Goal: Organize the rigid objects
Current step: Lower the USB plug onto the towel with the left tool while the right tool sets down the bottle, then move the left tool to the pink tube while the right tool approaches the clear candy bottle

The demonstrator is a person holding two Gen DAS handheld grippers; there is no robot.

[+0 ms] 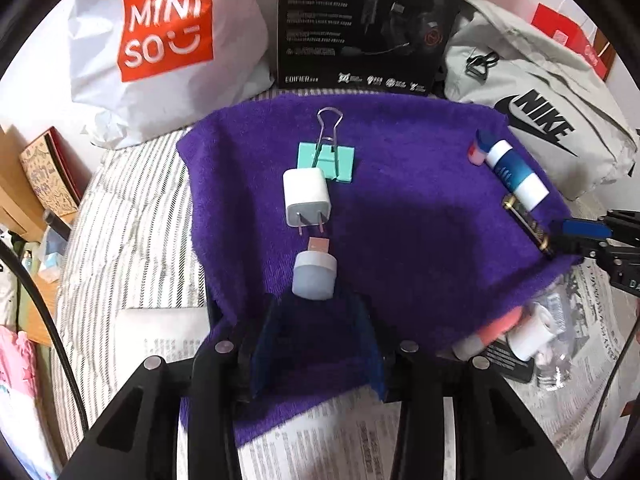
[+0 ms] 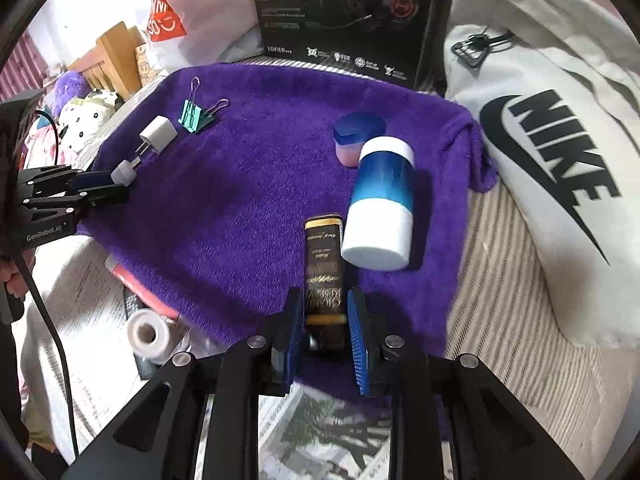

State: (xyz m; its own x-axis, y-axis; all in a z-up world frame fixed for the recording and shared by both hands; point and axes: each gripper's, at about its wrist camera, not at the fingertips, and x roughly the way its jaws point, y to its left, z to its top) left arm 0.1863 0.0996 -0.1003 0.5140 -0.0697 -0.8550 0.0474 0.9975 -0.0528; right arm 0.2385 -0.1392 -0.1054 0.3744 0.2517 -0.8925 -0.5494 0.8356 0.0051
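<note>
A purple towel [image 1: 420, 208] [image 2: 248, 200] holds the objects. In the left wrist view a teal binder clip [image 1: 329, 156], a white charger [image 1: 306, 198] and a grey USB plug [image 1: 314, 274] lie in a line. My left gripper [image 1: 316, 320] is open, its jaws either side of the plug's near end. My right gripper [image 2: 324, 320] is shut on a black-and-gold tube [image 2: 324, 272] lying on the towel. A blue-and-white bottle [image 2: 380, 204] and a small pink jar with a blue lid [image 2: 356, 140] lie just beyond it.
A black headset box [image 1: 368, 24] stands behind the towel. A Miniso bag [image 1: 160, 40] is at the back left, a Nike bag [image 2: 552, 152] at the right. Newspaper, a tape roll [image 2: 148, 334] and a pink tube [image 1: 500, 330] lie at the near edge.
</note>
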